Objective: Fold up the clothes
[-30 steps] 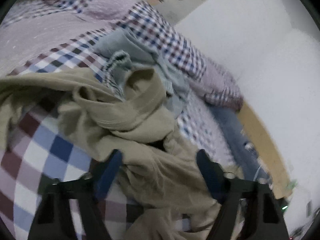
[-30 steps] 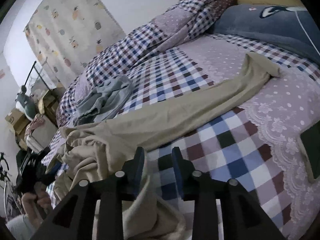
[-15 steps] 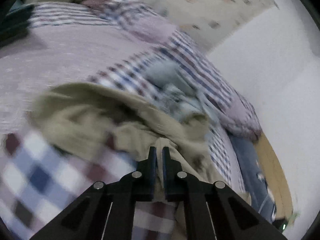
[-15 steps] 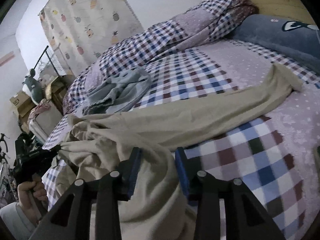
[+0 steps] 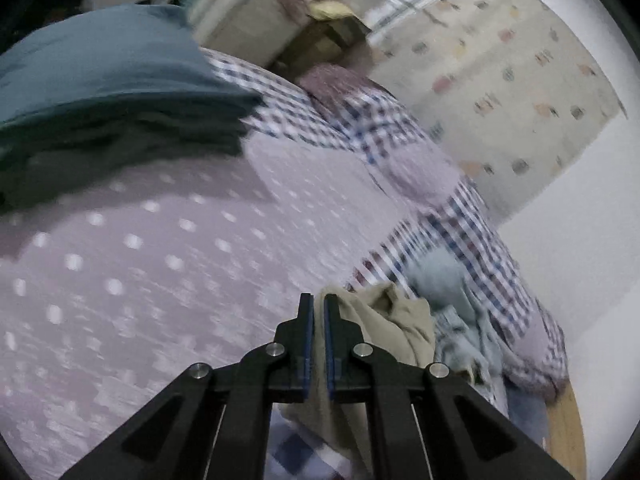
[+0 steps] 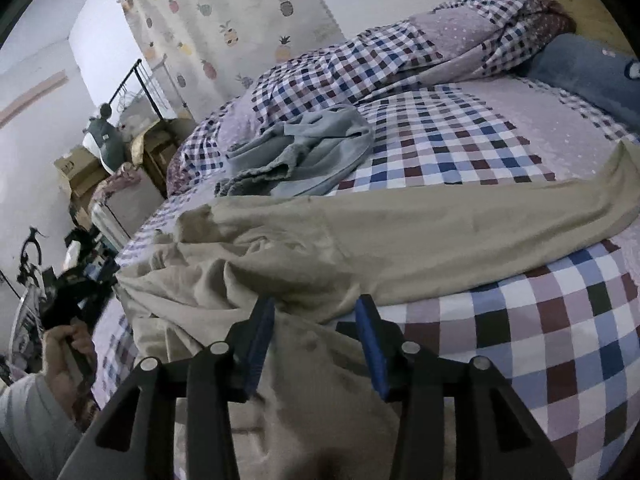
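Trousers (image 6: 400, 232) | beige; crumpled at waist; one leg stretched across bed (image 6: 560, 320)

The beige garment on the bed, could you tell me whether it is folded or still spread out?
Not folded: the beige garment lies stretched across the checked bedcover, one end long and flat, the other bunched in loose wrinkles.

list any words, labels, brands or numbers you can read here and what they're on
None can be read.
Cardboard boxes beside the bed: any print is too small to read.
Blue pillow: a white and dark picture, no letters.
Curtain: pineapple pattern only, no words.
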Tool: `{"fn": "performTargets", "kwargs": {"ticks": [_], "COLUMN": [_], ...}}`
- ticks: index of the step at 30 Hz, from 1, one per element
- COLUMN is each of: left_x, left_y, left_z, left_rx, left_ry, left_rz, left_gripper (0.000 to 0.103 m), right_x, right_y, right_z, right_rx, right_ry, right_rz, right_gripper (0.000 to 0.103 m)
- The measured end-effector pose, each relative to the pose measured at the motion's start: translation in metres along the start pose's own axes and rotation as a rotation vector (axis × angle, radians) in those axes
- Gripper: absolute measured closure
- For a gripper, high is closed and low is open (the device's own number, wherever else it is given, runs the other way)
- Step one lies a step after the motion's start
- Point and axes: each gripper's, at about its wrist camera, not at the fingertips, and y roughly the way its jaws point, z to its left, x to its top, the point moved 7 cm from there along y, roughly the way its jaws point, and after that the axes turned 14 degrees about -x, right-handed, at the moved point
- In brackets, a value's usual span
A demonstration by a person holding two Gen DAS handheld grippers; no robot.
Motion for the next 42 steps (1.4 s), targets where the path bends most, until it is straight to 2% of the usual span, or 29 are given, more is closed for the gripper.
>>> {"fn": "performTargets", "kwargs": {"ticks": [3,5,7,8,10,14,17,18,20,22,24,28,31,33,37,42], "left_x": [0.001,0.009,0.022,0.027,0.032,0.017,0.003,-0.002,-0.008,-0.013,-0.018,-0.027,-0.035,-0.041,-0.054,-0.066], "left_y": [-0.002,-0.012,-0.024,-0.027,-0.025,-0.005,0.007,0.011,0.014,0.017,0.016,0.020,0.017,0.016,0.019,0.026], "left_z": [0.008,0.012,0.014,0.014,0.011,-0.013,-0.030,-0.035,-0.045,-0.056,-0.067,-0.093,-0.110,-0.119,-0.129,-0.134], "left_rx": [0.060,0.143,0.183,0.179,0.129,0.025,-0.029,-0.044,-0.081,-0.128,-0.189,-0.297,-0.329,-0.338,-0.334,-0.333], "left_ry": [0.000,0.026,0.044,0.047,0.043,0.094,0.135,0.145,0.154,0.151,0.144,0.167,0.214,0.244,0.282,0.299], "left_rz": [-0.020,-0.086,-0.168,-0.185,-0.170,-0.075,-0.013,0.003,0.031,0.041,0.043,0.065,0.084,0.093,0.113,0.134], "left_gripper": [0.100,0.103,0.103,0.103,0.103,0.103,0.102,0.098,0.079,0.045,0.031,0.021,0.021,0.021,0.020,0.021], "right_x": [0.002,0.005,0.008,0.009,0.014,0.025,0.032,0.033,0.032,0.029,0.026,0.033,0.045,0.055,0.068,0.073], "right_y": [0.000,0.002,0.003,0.002,0.001,-0.008,-0.011,-0.011,-0.007,0.002,0.012,0.026,0.033,0.028,0.004,-0.044], "right_z": [-0.014,-0.027,-0.041,-0.049,-0.063,-0.103,-0.137,-0.149,-0.167,-0.179,-0.185,-0.191,-0.200,-0.220,-0.280,-0.347], "right_rx": [-0.026,-0.052,-0.086,-0.102,-0.139,-0.241,-0.267,-0.266,-0.245,-0.216,-0.194,-0.199,-0.224,-0.282,-0.362,-0.529], "right_ry": [0.049,0.091,0.135,0.157,0.187,0.255,0.364,0.411,0.498,0.563,0.594,0.574,0.547,0.549,0.680,0.820], "right_rz": [0.005,0.009,0.009,0.008,0.001,-0.011,-0.010,-0.006,0.011,0.044,0.077,0.086,0.074,0.044,-0.045,-0.170], "right_gripper": [0.058,0.058,0.057,0.057,0.057,0.056,0.042,0.040,0.039,0.039,0.039,0.039,0.039,0.039,0.039,0.039]}}
